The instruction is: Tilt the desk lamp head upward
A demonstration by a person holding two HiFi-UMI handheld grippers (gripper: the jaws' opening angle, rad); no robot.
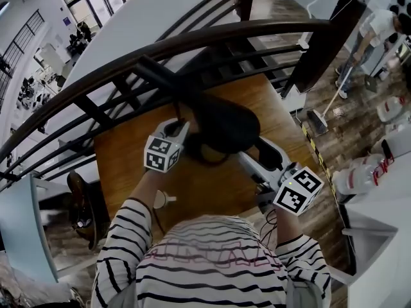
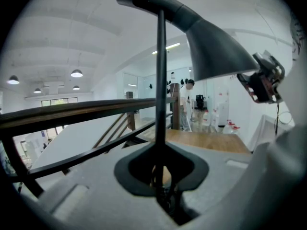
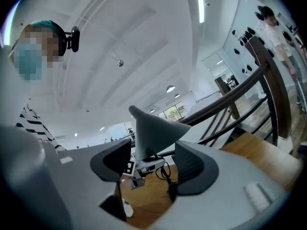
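The wooden table [image 1: 125,165] sits hard against a dark railing [image 1: 192,40], and the desk lamp stands on it with its black head [image 1: 225,124] hanging over the middle of the top, between the 2 grippers. The person in the striped shirt [image 1: 212,262] leans over it from the near side.

From where things stand, the grip for the tilt looks nearly set up, though the tilt itself is not done: in the left gripper view the shade's opening faces down and to the right. The left gripper [image 2: 160,174] has its jaws drawn nearly together on the thin upright stem [image 2: 160,71], bracing the lamp. The right gripper [image 3: 147,159] has its jaws wide apart with the narrow end of the cone-shaped head between them. I see a gap on each side, so it does not seem to be clamped yet.

My guess is the next move is to close the right jaws on the head and swing it up, while the left holds the stem steady so the lamp does not slide or tip.

As for writing, each gripper carries a cube of black-and-white square markers [image 1: 162,153]. There is faint pink lettering across the shirt's back, too blurred to read. I can see no brand on the lamp.
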